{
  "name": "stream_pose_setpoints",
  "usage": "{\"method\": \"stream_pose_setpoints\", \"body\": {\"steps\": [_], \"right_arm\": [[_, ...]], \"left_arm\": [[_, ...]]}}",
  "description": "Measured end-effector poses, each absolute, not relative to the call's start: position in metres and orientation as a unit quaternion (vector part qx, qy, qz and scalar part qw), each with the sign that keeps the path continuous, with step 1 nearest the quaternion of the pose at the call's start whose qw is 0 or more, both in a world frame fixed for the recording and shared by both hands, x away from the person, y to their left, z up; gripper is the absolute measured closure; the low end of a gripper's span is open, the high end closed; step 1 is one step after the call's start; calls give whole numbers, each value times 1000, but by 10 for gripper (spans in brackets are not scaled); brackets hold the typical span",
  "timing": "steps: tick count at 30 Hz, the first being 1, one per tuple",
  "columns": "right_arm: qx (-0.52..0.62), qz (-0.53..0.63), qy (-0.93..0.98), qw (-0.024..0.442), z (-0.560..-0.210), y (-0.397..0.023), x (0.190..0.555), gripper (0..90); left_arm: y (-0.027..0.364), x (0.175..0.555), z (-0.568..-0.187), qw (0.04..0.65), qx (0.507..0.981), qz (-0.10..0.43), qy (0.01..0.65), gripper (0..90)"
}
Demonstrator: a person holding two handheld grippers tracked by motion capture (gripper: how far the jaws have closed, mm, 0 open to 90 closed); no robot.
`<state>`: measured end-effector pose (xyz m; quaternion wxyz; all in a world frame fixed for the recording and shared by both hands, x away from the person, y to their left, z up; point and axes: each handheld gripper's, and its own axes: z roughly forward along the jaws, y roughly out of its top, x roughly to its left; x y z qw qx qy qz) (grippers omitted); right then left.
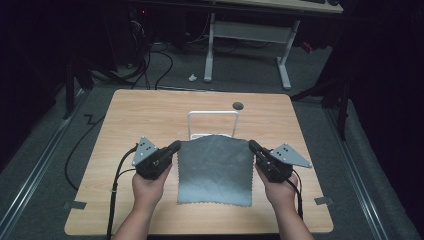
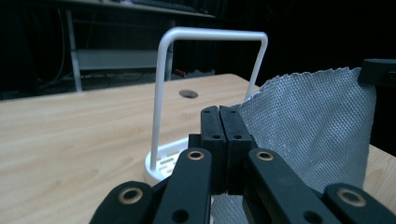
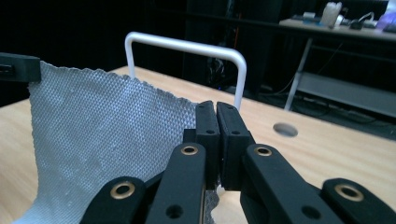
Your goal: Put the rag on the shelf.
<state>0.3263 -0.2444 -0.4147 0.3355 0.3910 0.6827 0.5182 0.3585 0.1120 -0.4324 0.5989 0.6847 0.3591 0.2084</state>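
A grey woven cloth hangs spread between my two grippers above the wooden table. My left gripper is shut on the cloth's far left corner, my right gripper on its far right corner. The near edge of the cloth rests on the table. In the left gripper view the cloth stretches right from my pinched jaws to the other gripper's tip. In the right gripper view the cloth runs left from my closed jaws. A white wire rack stands upright just beyond the cloth.
A round hole sits in the table behind the rack. Cables trail from the left gripper over the table's front edge. A white-legged desk stands on the floor beyond the table. Bare wood lies left and right of the cloth.
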Motion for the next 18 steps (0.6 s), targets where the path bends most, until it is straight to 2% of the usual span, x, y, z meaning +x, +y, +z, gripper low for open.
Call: {"method": "stream_pose_setpoints", "body": {"steps": [18], "right_arm": [[377,544,657,361,-373,-245,331,894]], "left_arm": [[117,363,-377,620,664,255,331,897]]}}
